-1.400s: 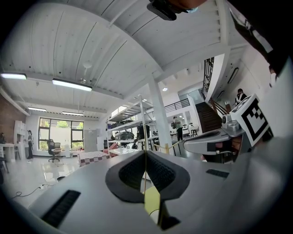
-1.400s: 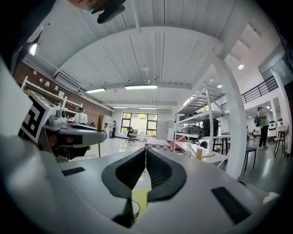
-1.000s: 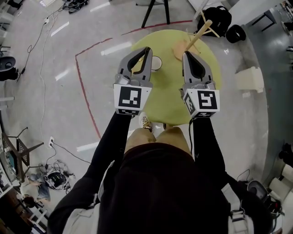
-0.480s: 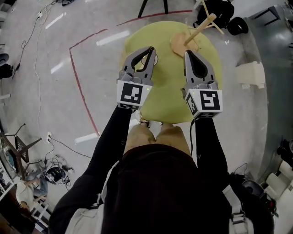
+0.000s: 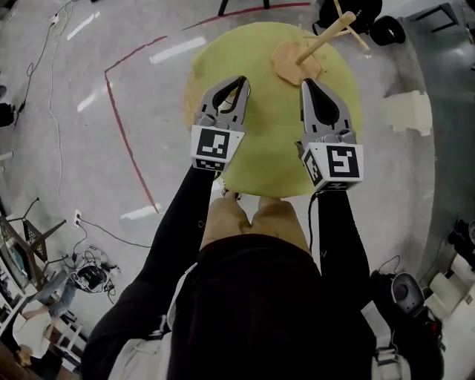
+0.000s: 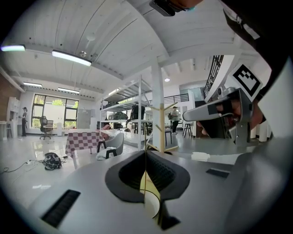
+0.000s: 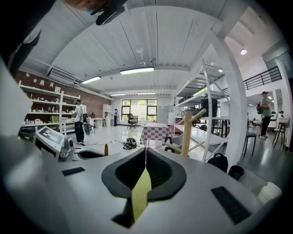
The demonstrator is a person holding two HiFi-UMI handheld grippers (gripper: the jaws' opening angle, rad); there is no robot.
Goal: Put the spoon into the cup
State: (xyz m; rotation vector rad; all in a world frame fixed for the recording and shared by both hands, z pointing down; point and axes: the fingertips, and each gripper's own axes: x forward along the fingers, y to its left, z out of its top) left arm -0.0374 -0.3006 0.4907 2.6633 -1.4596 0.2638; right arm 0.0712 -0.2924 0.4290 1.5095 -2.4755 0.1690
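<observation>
The spoon could not be made out in any view, and neither could the cup. In the head view the spot just past the left jaws' tips was covered by the gripper itself. Low between those jaws, the left gripper view showed only a pale yellow sliver crossed by a curved dark line, too narrow to name.

The left gripper (image 5: 239,80) had its jaws together, with nothing clearly clamped between them. The right gripper (image 5: 306,82) also had its jaws pressed together and empty, and only a strip of yellow showed through the gap under their tips. Both pointed forward side by side, apart from each other, over the round yellow desk (image 5: 274,159). The person holding them wore black sleeves (image 5: 178,230).

Ahead of the right jaws, a little to their right in that gripper's own view, a wooden stand (image 5: 326,38) with pegs rose from a round wooden base (image 5: 286,65) on the far part of the desk. From the left jaws it lay ahead and off to the right. Each gripper showed at the edge of the other's view, the right one to the right of the left jaws and the left one to the left of the right jaws.

On the floor, a red line (image 5: 119,111) ran to the left of the left jaws. A pale block (image 5: 407,113) sat to the right of the right jaws, and a black bag (image 5: 349,15) lay beyond the stand. Far ahead of the right jaws stood a table under a checked cloth (image 7: 153,132).
</observation>
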